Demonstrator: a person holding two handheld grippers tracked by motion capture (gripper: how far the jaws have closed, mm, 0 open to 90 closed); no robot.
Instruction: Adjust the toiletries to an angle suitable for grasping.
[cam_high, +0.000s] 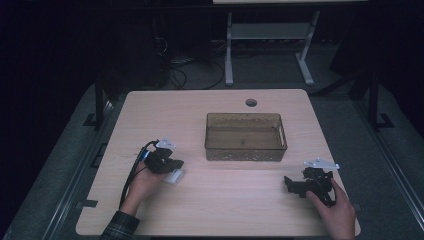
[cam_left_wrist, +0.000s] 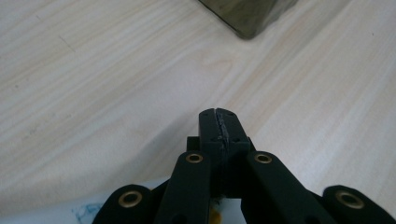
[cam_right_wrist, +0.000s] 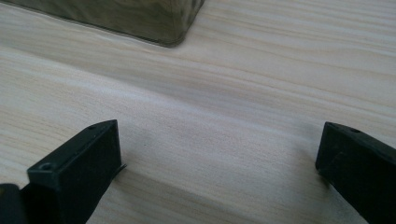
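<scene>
The small white packet (cam_high: 173, 176) lies flat on the tabletop (cam_high: 220, 205), directly under and just in front of your left gripper (cam_high: 171, 165), touching or nearly touching its underside. In the left gripper view a strip of it (cam_left_wrist: 70, 212) shows at the bottom edge below the black linkage: pale white, with a blue smudge of print and a yellowish spot; the rest is hidden. Your left gripper's jaws are pressed fully together with nothing between their tips, which point across bare wood toward a corner of the bin (cam_left_wrist: 247, 16).

There is one packet, one bin and two grippers. The bin (cam_high: 245, 136) is a translucent brown rectangular tub, standing upright in the middle of the tabletop, well apart from the packet and to its right.

Your right gripper (cam_high: 292, 184) rests near the right edge of the tabletop, well apart from the packet. Its jaws stand wide apart over bare wood, holding nothing, with the bin's corner (cam_right_wrist: 159, 18) ahead of them.
</scene>
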